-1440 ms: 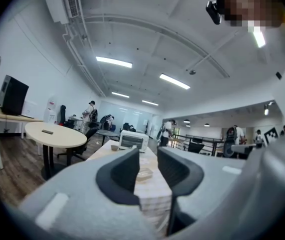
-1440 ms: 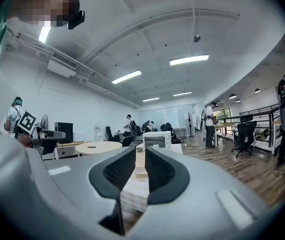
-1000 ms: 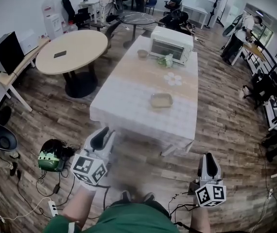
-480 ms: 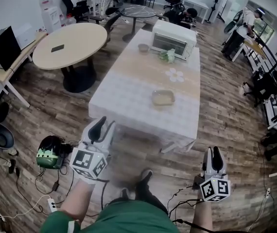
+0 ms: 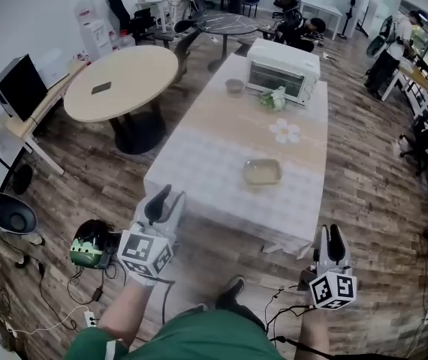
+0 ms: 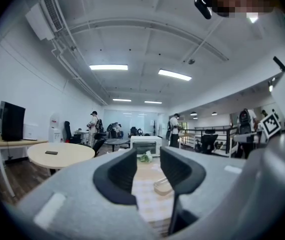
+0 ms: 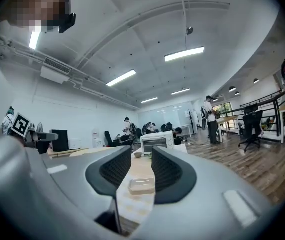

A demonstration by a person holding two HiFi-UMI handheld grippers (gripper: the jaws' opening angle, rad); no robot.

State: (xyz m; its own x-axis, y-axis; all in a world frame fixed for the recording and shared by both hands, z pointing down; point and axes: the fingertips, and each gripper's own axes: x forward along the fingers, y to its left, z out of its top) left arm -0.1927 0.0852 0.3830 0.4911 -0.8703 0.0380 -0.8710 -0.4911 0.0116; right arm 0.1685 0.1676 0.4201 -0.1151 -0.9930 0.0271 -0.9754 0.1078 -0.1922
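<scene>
Both grippers are held low, short of the near edge of a long table (image 5: 212, 154) covered with a checked cloth. The left gripper (image 5: 166, 199) is just beside the table's near left corner. Its fingers stand apart with a narrow gap and nothing between them. The right gripper (image 5: 328, 236) is off the near right corner, over the wooden floor. Its fingers are likewise apart and empty. The nearest thing is a shallow tan dish (image 5: 263, 172), which lies on the cloth towards the near end, well apart from both grippers. Further along are a white flower-shaped mat (image 5: 284, 131), a green bundle (image 5: 274, 98), a small bowl (image 5: 234, 85) and a white toaster oven (image 5: 283, 67). A round table (image 5: 122, 81) stands to the left.
</scene>
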